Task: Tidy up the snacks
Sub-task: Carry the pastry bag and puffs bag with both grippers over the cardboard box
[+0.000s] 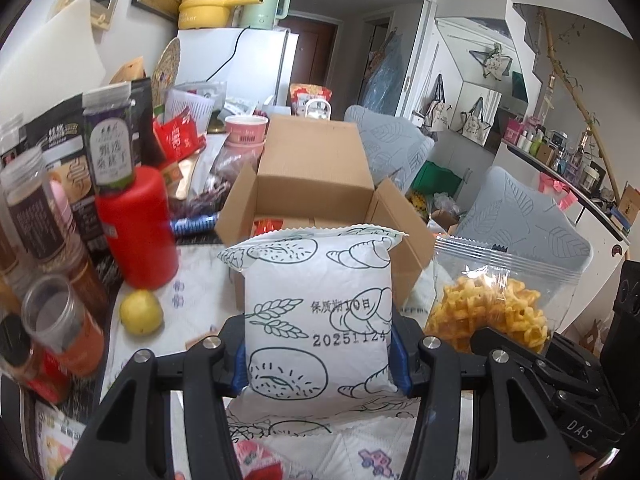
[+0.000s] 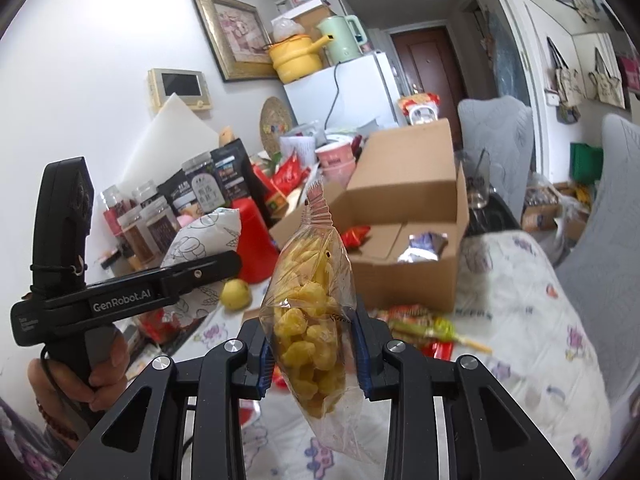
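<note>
Both my grippers are loaded: left gripper [image 1: 318, 354] clamps the white bread pack [image 1: 316, 312], right gripper [image 2: 313, 354] is closed on the clear bag of yellow puffs [image 2: 310, 312], both held above the table [image 2: 520, 320]. Loose snack sticks [image 2: 424, 326] lie unsorted there. Beyond, the open cardboard box [image 2: 404, 268] already holds a few packets; I'd say mid-task.

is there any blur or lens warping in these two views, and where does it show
Left wrist view: the red bottle and jars at the left edge are smeared, while the white bread bag in the left claw stays sharp. Both views: fisheye bends the room at the dark corners. Right wrist view: the clear bag of yellow puffs is crisp; the tablecloth is soft.
</note>
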`<action>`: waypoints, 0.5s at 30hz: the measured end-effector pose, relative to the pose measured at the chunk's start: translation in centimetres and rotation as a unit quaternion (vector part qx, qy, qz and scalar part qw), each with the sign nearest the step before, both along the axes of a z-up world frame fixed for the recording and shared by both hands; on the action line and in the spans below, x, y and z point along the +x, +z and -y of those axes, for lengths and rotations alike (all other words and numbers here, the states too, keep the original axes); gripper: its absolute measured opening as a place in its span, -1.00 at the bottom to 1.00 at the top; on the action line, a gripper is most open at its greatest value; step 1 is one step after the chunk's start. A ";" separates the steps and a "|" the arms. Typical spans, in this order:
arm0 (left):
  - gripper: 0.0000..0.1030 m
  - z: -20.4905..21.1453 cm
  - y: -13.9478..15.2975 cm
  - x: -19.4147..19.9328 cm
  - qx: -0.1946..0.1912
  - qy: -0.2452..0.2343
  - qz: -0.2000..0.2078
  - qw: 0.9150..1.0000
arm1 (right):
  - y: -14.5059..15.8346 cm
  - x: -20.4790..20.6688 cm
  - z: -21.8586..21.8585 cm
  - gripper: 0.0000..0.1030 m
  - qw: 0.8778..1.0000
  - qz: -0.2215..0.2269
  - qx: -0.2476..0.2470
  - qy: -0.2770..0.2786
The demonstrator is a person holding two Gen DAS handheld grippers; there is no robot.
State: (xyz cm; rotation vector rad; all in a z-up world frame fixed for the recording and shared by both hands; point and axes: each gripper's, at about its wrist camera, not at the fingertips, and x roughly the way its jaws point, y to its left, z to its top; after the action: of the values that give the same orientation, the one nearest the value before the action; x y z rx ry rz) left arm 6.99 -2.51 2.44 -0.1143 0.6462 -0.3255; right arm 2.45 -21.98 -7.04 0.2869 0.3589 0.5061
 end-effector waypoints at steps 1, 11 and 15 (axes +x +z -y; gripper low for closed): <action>0.03 0.0 0.2 0.3 -0.001 -0.001 0.003 1.000 | 0.3 0.3 0.1 -0.38 1.000 0.003 -0.001 0.000; 0.03 0.5 1.9 4.4 -0.003 0.003 0.029 1.000 | 3.3 4.0 0.6 -0.38 0.999 0.030 -0.013 -0.006; 0.03 0.6 2.4 6.1 -0.010 0.006 0.033 0.999 | 4.2 6.0 0.7 -0.39 0.999 0.037 -0.014 -0.010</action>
State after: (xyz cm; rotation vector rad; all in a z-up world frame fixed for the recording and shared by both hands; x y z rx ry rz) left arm 13.14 -3.14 4.81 -0.1267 0.5772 -0.3235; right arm 8.48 -22.65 -2.85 0.2431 0.2899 0.4897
